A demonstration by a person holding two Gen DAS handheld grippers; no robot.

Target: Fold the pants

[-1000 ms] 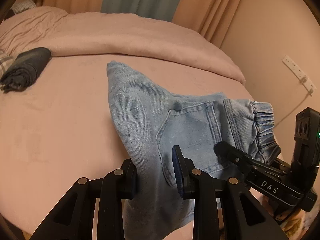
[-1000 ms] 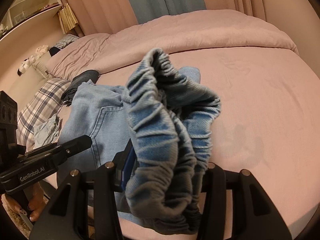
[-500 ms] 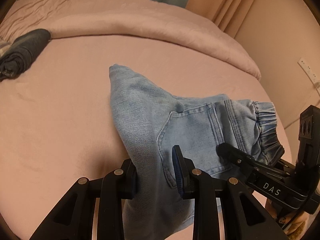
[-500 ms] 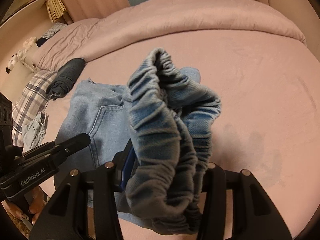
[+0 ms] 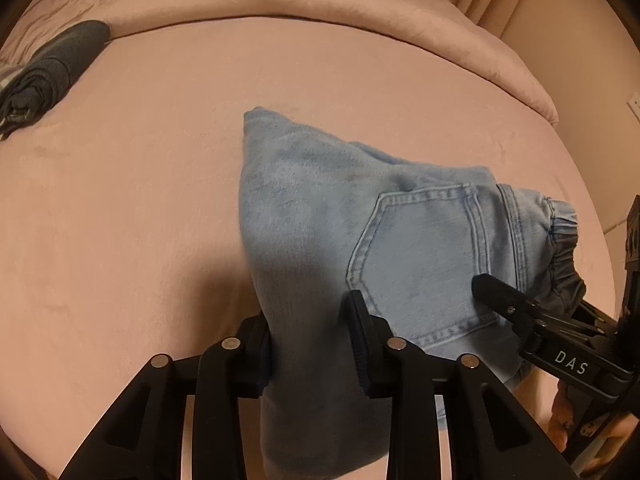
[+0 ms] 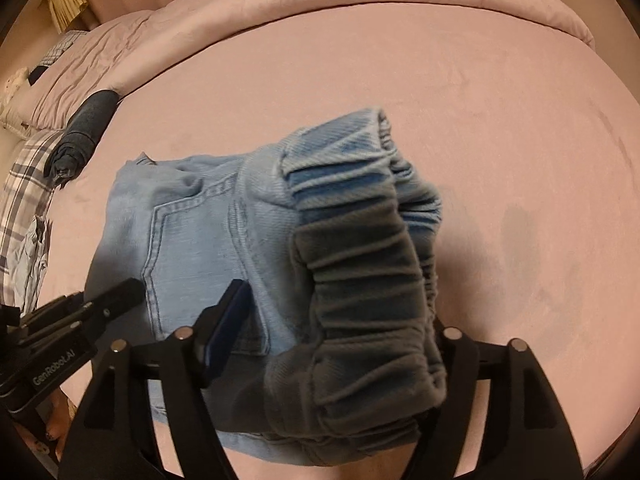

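Pink bedspread (image 5: 140,200) covers the bed, with a rolled duvet (image 5: 320,4) along the far edge. Light-blue denim pants (image 5: 420,248), folded, back pocket (image 5: 424,256) up, lie near the bed's near edge. Left gripper (image 5: 308,336): jaws opening slightly, pads on either side of a bunched fold of denim, which is still pinched between them. Right gripper (image 6: 332,320): jaws opening, elastic waistband (image 6: 360,264) draped loosely between them, left pad clear of the cloth. Dark rolled garment (image 5: 48,76) lies well apart, near plaid fabric (image 6: 20,184).
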